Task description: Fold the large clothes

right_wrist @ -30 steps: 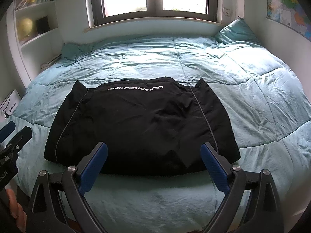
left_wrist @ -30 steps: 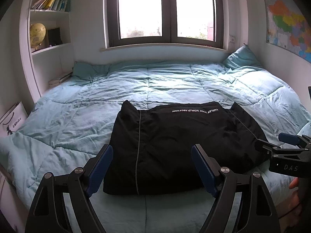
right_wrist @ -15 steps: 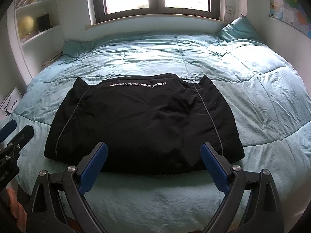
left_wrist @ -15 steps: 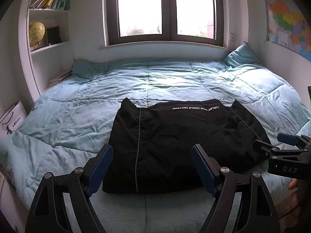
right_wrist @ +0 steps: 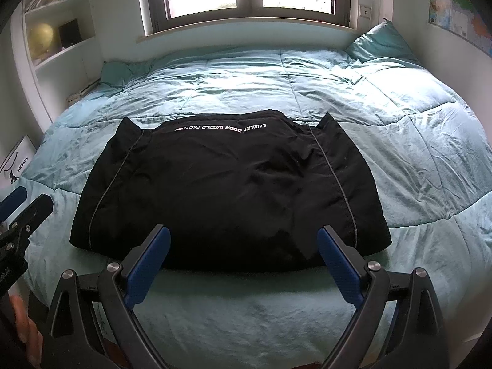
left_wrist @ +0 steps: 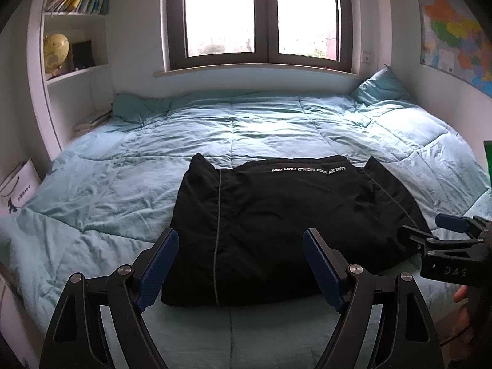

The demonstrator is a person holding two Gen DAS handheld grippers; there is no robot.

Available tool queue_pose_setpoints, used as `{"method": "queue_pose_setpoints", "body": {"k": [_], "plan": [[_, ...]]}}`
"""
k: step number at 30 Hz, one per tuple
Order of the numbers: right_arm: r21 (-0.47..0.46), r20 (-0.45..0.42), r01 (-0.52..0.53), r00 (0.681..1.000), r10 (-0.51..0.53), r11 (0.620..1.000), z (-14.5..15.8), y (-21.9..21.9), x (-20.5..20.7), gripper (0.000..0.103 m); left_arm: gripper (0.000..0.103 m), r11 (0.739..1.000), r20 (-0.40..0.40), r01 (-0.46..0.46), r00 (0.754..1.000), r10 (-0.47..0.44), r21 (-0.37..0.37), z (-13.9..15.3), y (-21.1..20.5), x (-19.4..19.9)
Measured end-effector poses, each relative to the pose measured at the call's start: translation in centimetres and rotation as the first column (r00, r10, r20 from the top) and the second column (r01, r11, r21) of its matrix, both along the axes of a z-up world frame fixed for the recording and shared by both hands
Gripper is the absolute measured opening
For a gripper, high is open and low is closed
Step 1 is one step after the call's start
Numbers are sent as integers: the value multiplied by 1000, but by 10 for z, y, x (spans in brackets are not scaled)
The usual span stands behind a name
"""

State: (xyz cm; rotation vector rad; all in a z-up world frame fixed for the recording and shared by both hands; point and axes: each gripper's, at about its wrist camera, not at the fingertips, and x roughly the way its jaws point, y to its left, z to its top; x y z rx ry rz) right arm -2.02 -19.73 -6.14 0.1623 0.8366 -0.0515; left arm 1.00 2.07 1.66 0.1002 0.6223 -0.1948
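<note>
Both my tools, left tool (left_wrist: 236,264) and right tool (right_wrist: 244,261), gape wide and empty; the black jacket (right_wrist: 227,190) on the bed (right_wrist: 399,141) looks soft, padded, slippery, best taken at its near hem corners.

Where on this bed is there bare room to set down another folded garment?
The quilt is bare between the black jacket and the window sill, and to the jacket's right toward the pillow and wall. A bare band lies left of it too. The near strip is crowded: both tongs hover there.
</note>
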Motion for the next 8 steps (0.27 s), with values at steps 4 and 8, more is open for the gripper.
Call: {"method": "queue_pose_setpoints", "body": {"k": [4, 8], "plan": [[19, -4, -14, 1000, 14, 1000, -2, 0, 0, 97, 84, 996, 3, 74, 997, -74, -47, 1, 0, -3], [8, -6, -14, 1000, 14, 1000, -4, 1, -1, 97, 84, 997, 15, 61, 998, -61, -36, 1, 1, -2]]}}
